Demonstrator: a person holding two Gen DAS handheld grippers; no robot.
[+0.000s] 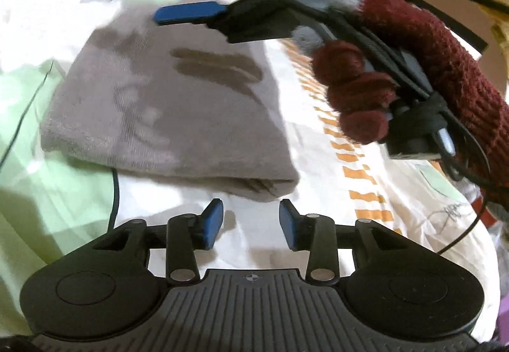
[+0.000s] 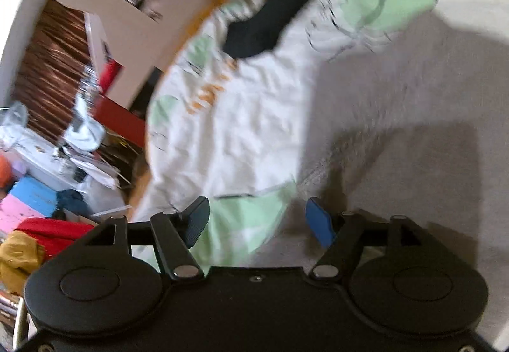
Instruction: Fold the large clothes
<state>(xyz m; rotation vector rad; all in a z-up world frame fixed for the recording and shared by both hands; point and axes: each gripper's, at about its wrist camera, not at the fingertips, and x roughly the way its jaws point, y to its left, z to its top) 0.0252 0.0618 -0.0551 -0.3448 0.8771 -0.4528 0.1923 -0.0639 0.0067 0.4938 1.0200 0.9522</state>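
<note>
A grey garment (image 1: 165,110) lies folded in a thick rectangle on the white, green and orange patterned bedspread (image 1: 318,193). My left gripper (image 1: 251,221) is open and empty, just in front of the fold's near edge. My right gripper (image 1: 187,15), held by a hand in a dark red knitted glove (image 1: 359,91), hovers above the garment's far side. In the right wrist view my right gripper (image 2: 259,221) is open and empty over the grey garment (image 2: 397,129) and a green patch of bedspread (image 2: 245,224).
A black garment (image 2: 264,24) lies at the far end of the bed. A thin black cable (image 1: 114,193) runs over the bedspread left of the fold. Beside the bed are boxes, bags and clothes (image 2: 47,193) and a wooden cabinet (image 2: 127,18).
</note>
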